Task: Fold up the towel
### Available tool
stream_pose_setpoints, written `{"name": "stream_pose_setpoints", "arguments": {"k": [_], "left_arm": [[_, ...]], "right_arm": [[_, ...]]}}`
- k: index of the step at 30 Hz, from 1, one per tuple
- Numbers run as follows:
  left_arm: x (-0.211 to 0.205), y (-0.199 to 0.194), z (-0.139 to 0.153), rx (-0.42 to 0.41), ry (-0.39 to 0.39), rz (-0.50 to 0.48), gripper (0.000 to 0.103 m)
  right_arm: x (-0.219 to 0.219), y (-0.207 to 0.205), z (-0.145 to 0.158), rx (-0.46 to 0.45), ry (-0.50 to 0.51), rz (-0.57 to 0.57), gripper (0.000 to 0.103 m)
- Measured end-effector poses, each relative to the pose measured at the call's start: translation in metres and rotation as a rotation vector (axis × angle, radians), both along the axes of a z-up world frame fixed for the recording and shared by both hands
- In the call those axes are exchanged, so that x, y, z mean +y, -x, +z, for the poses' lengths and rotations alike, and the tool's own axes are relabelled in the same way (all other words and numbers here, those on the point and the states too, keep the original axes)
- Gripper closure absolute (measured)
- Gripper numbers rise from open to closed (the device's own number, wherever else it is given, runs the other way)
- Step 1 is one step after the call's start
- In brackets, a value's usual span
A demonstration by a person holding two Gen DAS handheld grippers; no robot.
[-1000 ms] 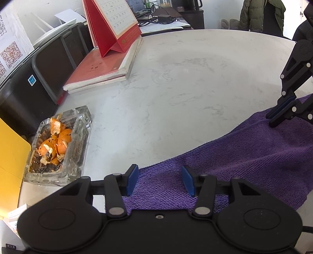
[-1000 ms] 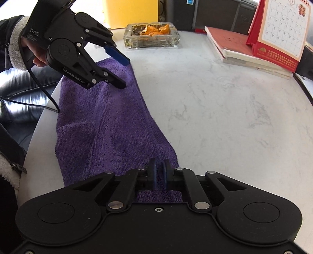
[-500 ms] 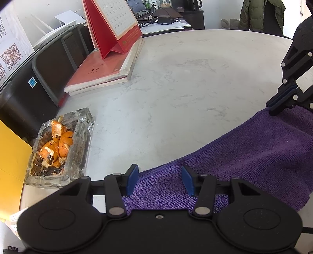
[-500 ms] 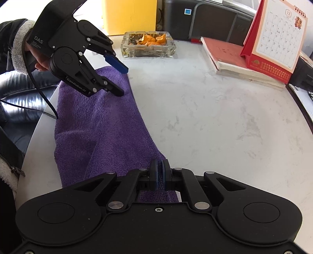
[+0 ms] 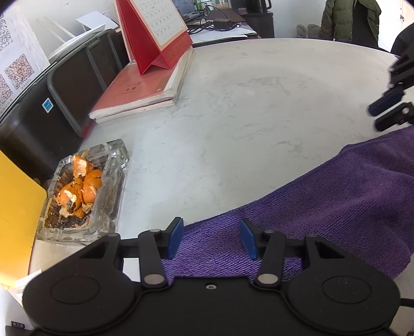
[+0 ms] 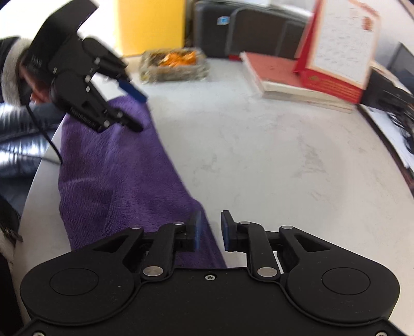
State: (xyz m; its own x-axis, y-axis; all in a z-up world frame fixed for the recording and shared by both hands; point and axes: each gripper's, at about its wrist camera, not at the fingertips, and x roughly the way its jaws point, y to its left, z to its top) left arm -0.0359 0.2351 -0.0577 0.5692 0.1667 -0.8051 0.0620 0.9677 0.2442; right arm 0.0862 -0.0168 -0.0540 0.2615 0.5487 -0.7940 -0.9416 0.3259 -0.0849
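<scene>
A purple towel (image 5: 336, 196) lies folded in a long strip near the edge of the white marble table (image 5: 258, 116). My left gripper (image 5: 212, 237) hovers open over one end of it, with towel showing below the gap and the blue pads not pressing. The right wrist view shows the left gripper (image 6: 139, 112) from the side, fingers apart above the towel (image 6: 116, 175). My right gripper (image 6: 211, 228) is at the other end, and its jaws are opening. The towel's edge lies flat under its left pad and nothing is pinched. In the left wrist view the right gripper (image 5: 388, 111) hangs just above the towel's far end.
A glass ashtray with orange peel (image 5: 80, 191) stands beside the left gripper. Red books (image 5: 139, 90) carry a red desk calendar (image 5: 157, 33) at the table's far side. Black chairs (image 5: 64, 85) and a yellow panel (image 5: 15, 214) flank the table. A person in a green jacket (image 5: 349, 20) stands behind.
The right gripper was shut on the towel's edge; now its jaws stand apart and it has lifted and swung away, leaving the towel flat. The left gripper has stayed put.
</scene>
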Motion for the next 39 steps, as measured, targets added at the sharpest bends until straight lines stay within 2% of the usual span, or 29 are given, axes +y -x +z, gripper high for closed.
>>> {"name": "stream_pose_setpoints", "arguments": {"k": [4,8,12,17,26,39], "left_arm": [[-0.002,-0.002,0.011,-0.031,0.018,0.002,0.057],[-0.025,-0.015,0.015,-0.044,0.032,-0.073,0.057],[-0.054,-0.028,0.008,-0.020,0.027,-0.171,0.057],[-0.072,-0.035,-0.005,0.019,-0.007,-0.228,0.057],[-0.073,-0.035,-0.008,0.048,-0.023,-0.239,0.057],[-0.070,-0.038,-0.008,0.058,-0.007,-0.244,0.057]], "right_arm": [[-0.045,-0.002,-0.001,0.020,0.036,-0.129,0.086],[-0.071,0.003,-0.007,0.043,0.054,-0.191,0.086],[-0.060,0.009,-0.013,0.003,0.069,-0.138,0.086],[-0.053,0.011,-0.022,-0.026,0.102,-0.071,0.086],[-0.053,0.009,-0.022,-0.008,0.120,-0.003,0.087],[-0.051,-0.009,-0.020,0.093,0.125,0.102,0.087]]}}
